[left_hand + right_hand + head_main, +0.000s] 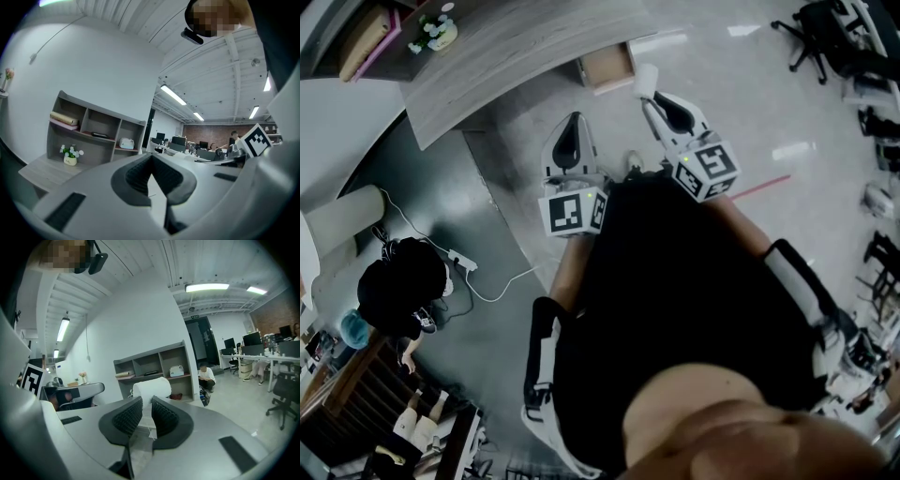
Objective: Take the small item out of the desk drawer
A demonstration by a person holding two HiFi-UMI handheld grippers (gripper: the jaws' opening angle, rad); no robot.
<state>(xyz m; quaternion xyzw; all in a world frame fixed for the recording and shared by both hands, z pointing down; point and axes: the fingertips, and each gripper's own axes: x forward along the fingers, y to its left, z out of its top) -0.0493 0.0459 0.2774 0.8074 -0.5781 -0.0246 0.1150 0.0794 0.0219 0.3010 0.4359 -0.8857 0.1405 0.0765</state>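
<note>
Desk (516,42): upper left of the head view; its long edge runs down toward the body, so room on that side is tight.
Left gripper (151,159): tips pressed together with nothing between them. It is held up just beside the right one, so a careless swing could knock the two together.
Drawer (605,67): top centre, standing open under the desk. Its corner juts over the floor and could likely catch a leg or a jaw.
Small white item (152,387): out of the drawer, in the air just right of it, with most of its bulk beyond the jaw tips.
Right gripper (146,403): pinching the item by what looks like a thin lower flap. I judge a slip or tear the main risk if it is jerked.
Floor (722,84): bare and glossy to the right, the widest open room.
Chairs (825,33): upper right, well apart.
</note>
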